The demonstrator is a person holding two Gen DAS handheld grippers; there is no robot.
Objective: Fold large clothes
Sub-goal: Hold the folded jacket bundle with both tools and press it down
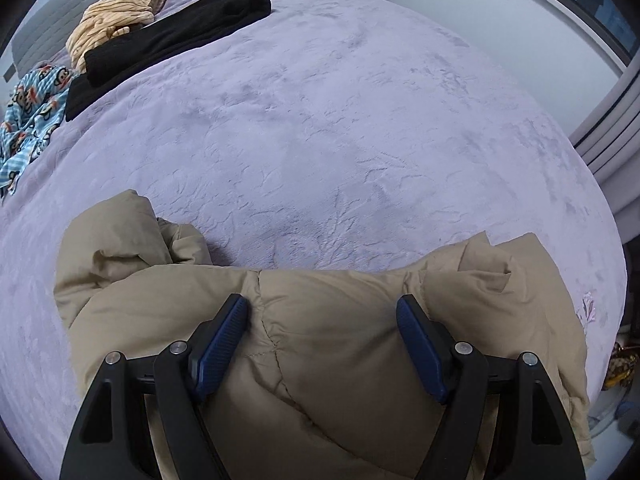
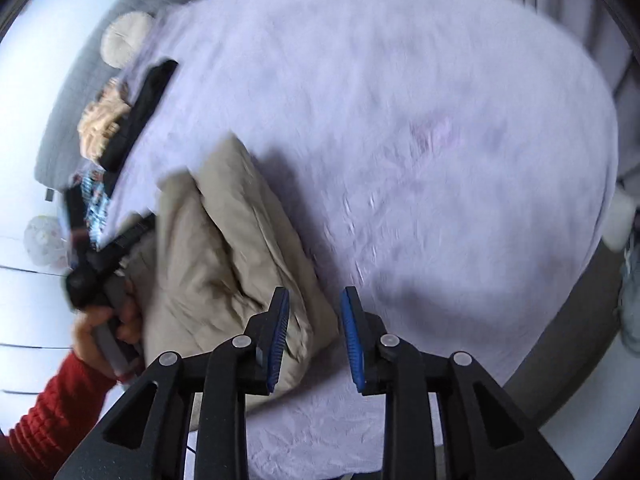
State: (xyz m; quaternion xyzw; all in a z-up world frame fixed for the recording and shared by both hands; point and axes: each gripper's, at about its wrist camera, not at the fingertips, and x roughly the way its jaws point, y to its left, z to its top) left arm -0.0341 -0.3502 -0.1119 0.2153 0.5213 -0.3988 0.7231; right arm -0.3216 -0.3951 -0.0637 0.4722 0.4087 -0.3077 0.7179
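Jacket: tan puffer jacket [image 1: 304,344] bunched on the bed [image 1: 320,120].
Left tool [image 1: 322,308]: apart, straddling it, nearer.
Right tool [image 2: 314,300]: slightly apart, empty, at its corner.

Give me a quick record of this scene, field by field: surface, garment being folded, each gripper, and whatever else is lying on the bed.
surface: lilac bedspread
garment: beige puffer jacket, bunched at near edge
left gripper: open, jaws wide over the jacket
right gripper: open, nothing between the pads
other items: black folded clothes, tan striped garment, blue cartoon-print fabric
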